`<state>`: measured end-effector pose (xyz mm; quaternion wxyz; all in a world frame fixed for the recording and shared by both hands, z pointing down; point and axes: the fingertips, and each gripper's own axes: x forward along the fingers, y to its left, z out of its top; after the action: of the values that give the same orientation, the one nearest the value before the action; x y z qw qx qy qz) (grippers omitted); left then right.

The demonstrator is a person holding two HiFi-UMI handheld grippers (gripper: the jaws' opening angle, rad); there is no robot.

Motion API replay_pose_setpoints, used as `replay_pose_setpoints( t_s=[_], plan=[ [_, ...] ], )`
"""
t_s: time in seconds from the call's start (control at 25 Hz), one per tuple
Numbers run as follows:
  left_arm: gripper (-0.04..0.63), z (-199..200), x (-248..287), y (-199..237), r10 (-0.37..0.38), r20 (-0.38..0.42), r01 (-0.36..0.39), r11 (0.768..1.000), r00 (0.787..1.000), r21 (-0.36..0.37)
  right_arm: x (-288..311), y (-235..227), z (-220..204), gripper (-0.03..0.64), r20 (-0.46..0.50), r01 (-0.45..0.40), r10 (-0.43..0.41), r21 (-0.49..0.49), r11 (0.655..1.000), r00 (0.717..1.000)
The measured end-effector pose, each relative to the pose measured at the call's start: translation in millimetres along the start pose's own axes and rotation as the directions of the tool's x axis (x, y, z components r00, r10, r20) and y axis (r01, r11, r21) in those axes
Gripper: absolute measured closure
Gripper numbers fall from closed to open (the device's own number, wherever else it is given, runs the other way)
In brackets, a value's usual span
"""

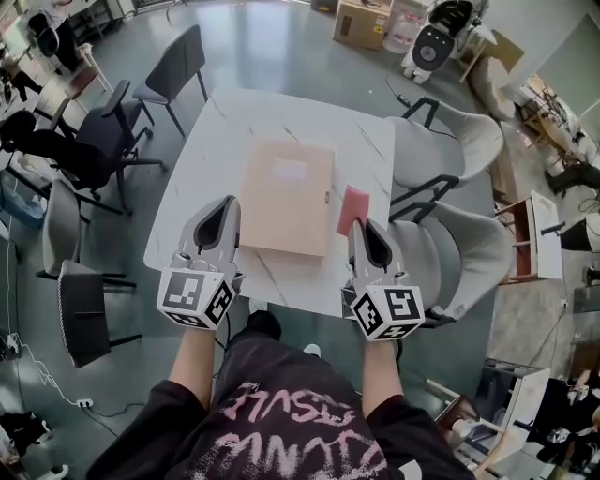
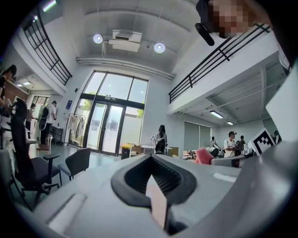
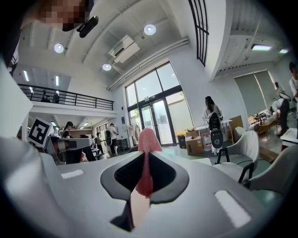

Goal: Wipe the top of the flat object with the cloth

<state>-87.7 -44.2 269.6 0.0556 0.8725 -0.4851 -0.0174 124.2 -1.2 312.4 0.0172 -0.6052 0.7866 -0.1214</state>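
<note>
A flat tan board [image 1: 286, 197] lies in the middle of the white marble table [image 1: 216, 141]. My right gripper [image 1: 359, 232] is at the board's right edge near the table's front, shut on a pink cloth [image 1: 353, 208] that sticks out past its tips. In the right gripper view the pink cloth [image 3: 145, 162] is pinched between the jaws of my right gripper [image 3: 143, 174]. My left gripper [image 1: 225, 214] hovers at the board's left edge. In its own view the left gripper [image 2: 156, 186] is shut with nothing in it, and the pink cloth [image 2: 204, 155] shows far right.
Dark chairs [image 1: 173, 66] stand left of the table and pale shell chairs [image 1: 450, 150] crowd its right side. A cardboard box [image 1: 361, 21] and a white machine [image 1: 433, 42] sit on the floor beyond. Several people stand far off in the hall.
</note>
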Motion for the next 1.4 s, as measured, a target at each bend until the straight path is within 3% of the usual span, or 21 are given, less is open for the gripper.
replay_pose_setpoints(
  t_s=[0.72,1.4],
  plan=[
    [0.595,-2.6,56.3,75.4,-0.105,-0.025,0.104,0.993,0.994,-0.047,75.9,19.0,5.1,0.568,-0.019,0.112,-0.113,-0.006,0.994,0.993],
    [0.595,-21.4,84.0,101.0,-0.167,-0.064,0.161,0.984,0.984,-0.078,112.5,27.1,1.1,0.568,-0.049,0.146,-0.147,-0.024,0.989,0.988]
  ],
)
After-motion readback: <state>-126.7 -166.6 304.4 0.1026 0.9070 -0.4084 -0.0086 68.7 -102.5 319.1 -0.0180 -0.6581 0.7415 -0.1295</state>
